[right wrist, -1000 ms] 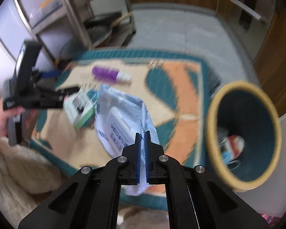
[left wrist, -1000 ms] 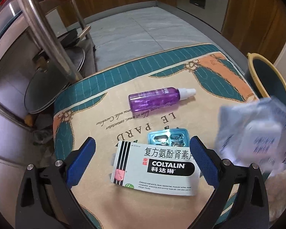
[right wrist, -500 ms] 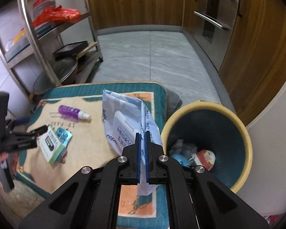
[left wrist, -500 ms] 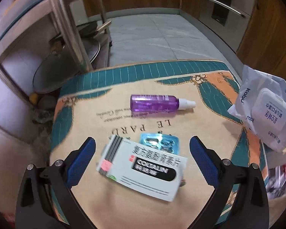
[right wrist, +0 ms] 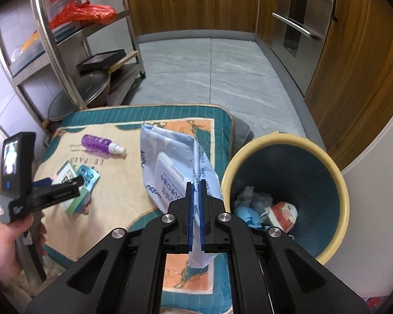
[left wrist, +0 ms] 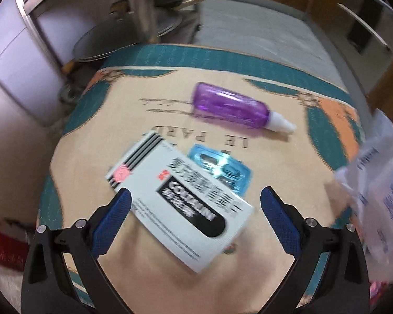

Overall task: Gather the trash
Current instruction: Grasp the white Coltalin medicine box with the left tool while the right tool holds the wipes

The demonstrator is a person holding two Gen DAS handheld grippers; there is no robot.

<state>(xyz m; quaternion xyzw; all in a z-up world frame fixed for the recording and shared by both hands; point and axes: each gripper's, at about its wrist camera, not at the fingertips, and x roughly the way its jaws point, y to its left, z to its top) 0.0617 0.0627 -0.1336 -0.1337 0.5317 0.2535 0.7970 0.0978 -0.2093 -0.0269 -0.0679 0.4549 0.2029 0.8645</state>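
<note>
My right gripper (right wrist: pixel 195 185) is shut on the edge of a pale blue wet-wipes pack (right wrist: pixel 167 167), held above the mat just left of the yellow-rimmed bin (right wrist: pixel 332 175). The pack shows blurred at the right edge of the left wrist view (left wrist: pixel 380 196). My left gripper (left wrist: pixel 195 201) is open, hovering close over a white medicine box (left wrist: pixel 180 204) that lies on the mat (left wrist: pixel 97 157). A blue blister pack (left wrist: pixel 220 167) sticks out from under the box. A purple spray bottle (left wrist: pixel 230 110) lies farther back. The left gripper (right wrist: pixel 63 183) is also seen in the right wrist view, held by a hand (right wrist: pixel 2 238).
The bin holds several pieces of trash (right wrist: pixel 269 209). A steel rack (right wrist: pixel 73 60) with pans and a red bag stands behind the mat at the left. Wooden cabinets and an oven (right wrist: pixel 298 21) line the back and right. Grey floor (right wrist: pixel 212 78) lies beyond the mat.
My left gripper has dropped closer to the medicine box and rolled, so the box now lies slanted between its fingers. The right gripper carried the wipes pack from over the mat toward the bin.
</note>
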